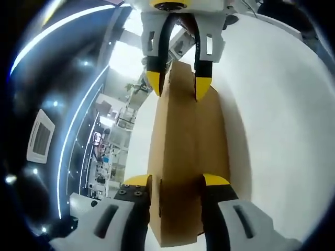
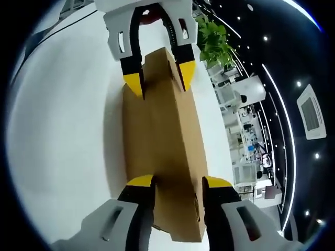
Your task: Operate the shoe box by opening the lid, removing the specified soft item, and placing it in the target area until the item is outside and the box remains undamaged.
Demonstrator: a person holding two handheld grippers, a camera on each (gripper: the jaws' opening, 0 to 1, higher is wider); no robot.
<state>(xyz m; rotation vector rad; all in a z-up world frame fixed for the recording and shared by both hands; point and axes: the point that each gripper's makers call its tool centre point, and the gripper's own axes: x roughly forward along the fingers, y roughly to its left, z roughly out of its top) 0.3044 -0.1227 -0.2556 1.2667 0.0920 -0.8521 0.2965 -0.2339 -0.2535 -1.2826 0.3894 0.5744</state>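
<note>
A long brown cardboard shoe box (image 1: 188, 141) lies shut on the white table (image 1: 282, 104), running away from the camera. My left gripper (image 1: 176, 181) has its yellow-tipped jaws pressed against both sides of the box's near end. At the far end, my right gripper (image 1: 177, 84) straddles the box from the opposite direction. In the right gripper view the same box (image 2: 162, 141) sits between the right gripper's (image 2: 179, 182) jaws, with the left gripper (image 2: 159, 78) clamped on the far end. The lid is down and the contents are hidden.
White tabletop (image 2: 63, 130) spreads wide on one side of the box. Beyond the table edge are a green plant (image 2: 212, 42), office desks and equipment (image 2: 246, 141), and a dark ceiling with light strips (image 1: 68, 78). Both views are rolled sideways.
</note>
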